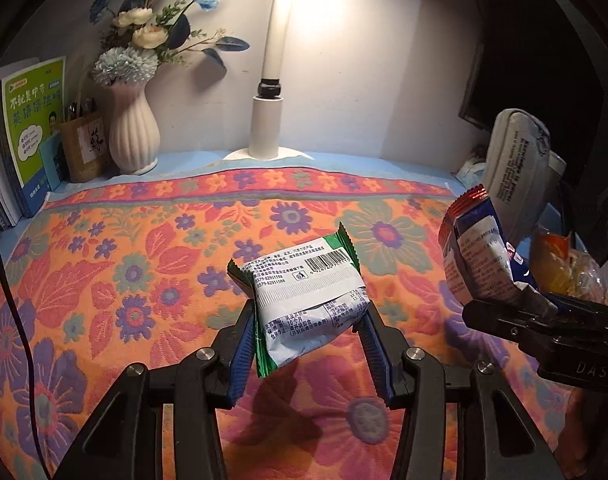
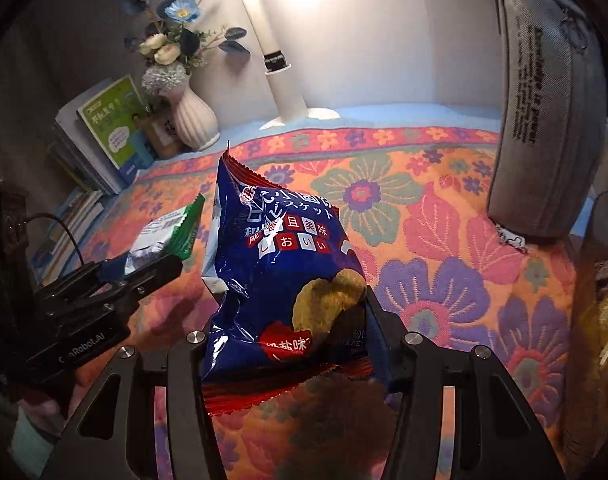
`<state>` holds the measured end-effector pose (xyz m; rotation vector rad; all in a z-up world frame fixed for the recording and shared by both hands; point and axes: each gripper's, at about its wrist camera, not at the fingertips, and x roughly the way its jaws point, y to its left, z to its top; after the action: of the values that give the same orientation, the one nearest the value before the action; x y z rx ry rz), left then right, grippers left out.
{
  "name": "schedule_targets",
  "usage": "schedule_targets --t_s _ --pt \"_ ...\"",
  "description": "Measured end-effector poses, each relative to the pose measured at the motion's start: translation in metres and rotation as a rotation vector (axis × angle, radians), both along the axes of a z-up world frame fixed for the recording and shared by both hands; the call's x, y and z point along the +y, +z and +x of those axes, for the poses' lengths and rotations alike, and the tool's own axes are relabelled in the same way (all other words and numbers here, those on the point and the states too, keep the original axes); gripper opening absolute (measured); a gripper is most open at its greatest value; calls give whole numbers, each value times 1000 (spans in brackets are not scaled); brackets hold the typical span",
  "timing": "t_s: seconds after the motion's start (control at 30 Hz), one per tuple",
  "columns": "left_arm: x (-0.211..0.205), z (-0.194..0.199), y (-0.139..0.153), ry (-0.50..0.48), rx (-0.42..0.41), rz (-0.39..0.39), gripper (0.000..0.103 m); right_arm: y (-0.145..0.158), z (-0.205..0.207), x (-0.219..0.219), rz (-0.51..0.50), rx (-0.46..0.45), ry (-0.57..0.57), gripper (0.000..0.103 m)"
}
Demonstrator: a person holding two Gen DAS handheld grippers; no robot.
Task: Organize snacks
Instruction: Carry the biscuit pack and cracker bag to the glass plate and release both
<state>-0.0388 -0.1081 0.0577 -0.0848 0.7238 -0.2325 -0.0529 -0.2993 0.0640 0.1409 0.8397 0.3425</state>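
The left gripper (image 1: pixel 307 320) is clamping a green-and-white foil snack packet (image 1: pixel 304 300); the right gripper (image 2: pixel 288 320) is clamping a blue biscuit bag (image 2: pixel 280 272), both lifted over the orange floral woven cloth (image 1: pixel 124 280) under lamplight.

A floral cloth (image 1: pixel 144 280) in orange, pink and purple covers the table. At the back left stand upright books (image 1: pixel 28 136), a brown pen holder (image 1: pixel 82 146) and a ribbed white vase (image 1: pixel 134 132) of blue and cream flowers (image 1: pixel 152 28). A white lamp post (image 1: pixel 268 120) rises at centre back. A grey pencil case (image 2: pixel 551 112) stands upright at right.
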Motion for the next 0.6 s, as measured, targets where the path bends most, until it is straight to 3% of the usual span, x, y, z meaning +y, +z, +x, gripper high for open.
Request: schedule_targets --t_s 0.33,0.6 --pt "-65 -36 68 -149 -135 -31 48 58 -46 -52 8 -128 -108 51" --pt "-154 -31 104 -341 -174 -40 48 92 -76 -156 -36 -232 -382 51"
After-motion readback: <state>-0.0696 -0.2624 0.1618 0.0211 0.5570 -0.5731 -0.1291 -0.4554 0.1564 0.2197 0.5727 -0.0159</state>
